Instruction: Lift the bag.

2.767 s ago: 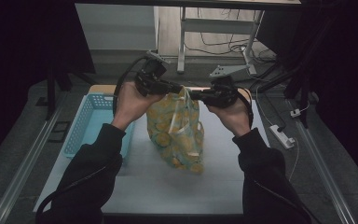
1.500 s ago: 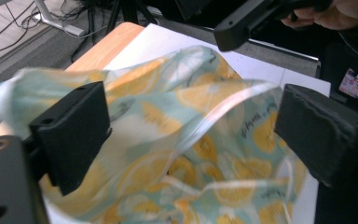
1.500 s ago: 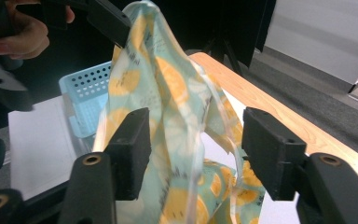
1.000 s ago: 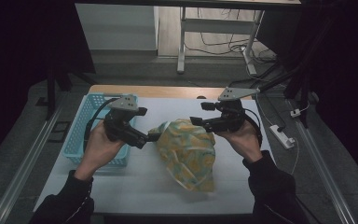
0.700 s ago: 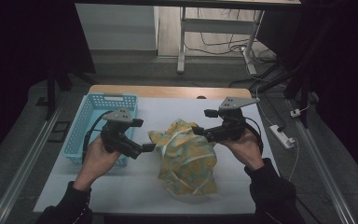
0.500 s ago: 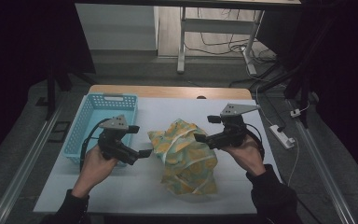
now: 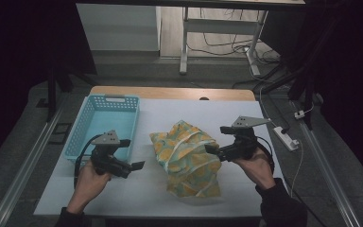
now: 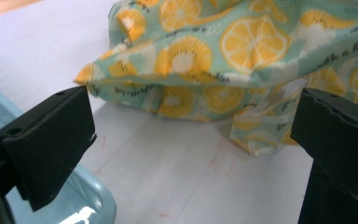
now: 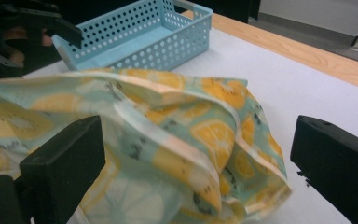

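Note:
A cloth bag printed with lemon and kiwi slices lies slumped on the white table top, right of the blue basket. My left gripper is low over the table, a little left of the bag, and it is open. In the left gripper view the bag lies beyond the wide jaws of the left gripper, with bare table between them. My right gripper sits at the bag's right side. Its jaws have just been opening. In the right gripper view they stand wide on either side of the bag's folds without pressing on them.
The perforated blue basket is empty and stands at the table's left, its corner close to my left jaw. A wooden strip marks the far table edge. A white power strip lies off the right edge.
The bag, earlier held up between both grippers, now lies on the table. Both hands have sunk and drawn apart from it, and the right jaws have let go of the cloth.

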The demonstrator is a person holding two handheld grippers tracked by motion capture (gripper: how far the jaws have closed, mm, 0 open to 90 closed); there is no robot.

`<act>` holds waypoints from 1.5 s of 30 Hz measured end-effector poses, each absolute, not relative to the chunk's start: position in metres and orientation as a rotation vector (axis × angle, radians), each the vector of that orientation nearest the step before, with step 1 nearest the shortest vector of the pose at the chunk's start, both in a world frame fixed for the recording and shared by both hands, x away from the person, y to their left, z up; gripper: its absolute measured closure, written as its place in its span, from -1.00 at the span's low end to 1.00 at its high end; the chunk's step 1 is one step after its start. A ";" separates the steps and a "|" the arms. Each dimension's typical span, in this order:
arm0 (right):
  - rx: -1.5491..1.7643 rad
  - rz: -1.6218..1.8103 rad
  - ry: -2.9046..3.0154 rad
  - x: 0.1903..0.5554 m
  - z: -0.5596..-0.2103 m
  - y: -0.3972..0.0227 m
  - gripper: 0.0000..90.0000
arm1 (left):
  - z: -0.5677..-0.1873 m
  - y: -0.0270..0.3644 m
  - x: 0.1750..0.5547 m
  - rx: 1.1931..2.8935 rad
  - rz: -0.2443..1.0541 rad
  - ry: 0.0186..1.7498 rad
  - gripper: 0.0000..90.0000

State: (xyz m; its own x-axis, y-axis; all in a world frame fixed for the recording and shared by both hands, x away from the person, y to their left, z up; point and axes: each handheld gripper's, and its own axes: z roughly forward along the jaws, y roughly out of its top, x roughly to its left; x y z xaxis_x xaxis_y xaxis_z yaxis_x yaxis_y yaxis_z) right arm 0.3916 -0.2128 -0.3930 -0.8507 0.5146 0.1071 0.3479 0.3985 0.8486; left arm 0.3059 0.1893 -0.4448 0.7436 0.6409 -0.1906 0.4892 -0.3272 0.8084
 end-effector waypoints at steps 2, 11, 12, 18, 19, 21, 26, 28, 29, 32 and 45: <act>0.775 1.421 2.473 0.390 -0.396 -0.215 -0.92 | -0.449 0.191 0.301 1.988 0.209 0.870 -1.00; 0.805 1.365 2.453 0.380 -0.412 -0.231 -0.92 | -0.465 0.204 0.283 1.985 0.216 0.928 -1.00; 0.808 1.359 2.449 0.378 -0.413 -0.233 -0.92 | -0.466 0.205 0.281 1.985 0.215 0.934 -1.00; 0.828 1.351 2.439 0.369 -0.419 -0.242 -0.93 | -0.473 0.215 0.270 1.963 0.226 0.975 -1.00; 0.832 1.353 2.436 0.368 -0.420 -0.244 -0.93 | -0.474 0.217 0.268 1.959 0.224 0.980 -1.00; 0.835 1.353 2.429 0.365 -0.421 -0.247 -0.93 | -0.476 0.220 0.264 1.953 0.225 0.992 -1.00; 0.849 1.344 2.417 0.357 -0.427 -0.255 -0.94 | -0.481 0.230 0.254 1.935 0.218 1.020 -1.00; 0.858 1.338 2.405 0.354 -0.430 -0.259 -0.95 | -0.483 0.233 0.251 1.931 0.222 1.034 -1.00; 0.861 1.335 2.402 0.354 -0.430 -0.260 -0.95 | -0.484 0.236 0.249 1.928 0.218 1.043 -1.00; 0.877 1.330 2.388 0.350 -0.435 -0.268 -0.96 | -0.488 0.242 0.244 1.921 0.215 1.067 -1.00; 0.971 1.271 2.351 0.325 -0.458 -0.300 -0.98 | -0.508 0.264 0.225 1.900 0.232 1.166 -1.00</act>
State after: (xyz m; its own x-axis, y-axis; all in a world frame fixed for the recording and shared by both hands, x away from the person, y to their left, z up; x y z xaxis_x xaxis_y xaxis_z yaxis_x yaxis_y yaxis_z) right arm 0.3248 -0.3003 -0.4579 -0.7278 0.6835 0.0561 0.4212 0.3810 0.8231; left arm 0.2246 0.2636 -0.5082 0.5435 0.7964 -0.2654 0.6342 -0.1823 0.7514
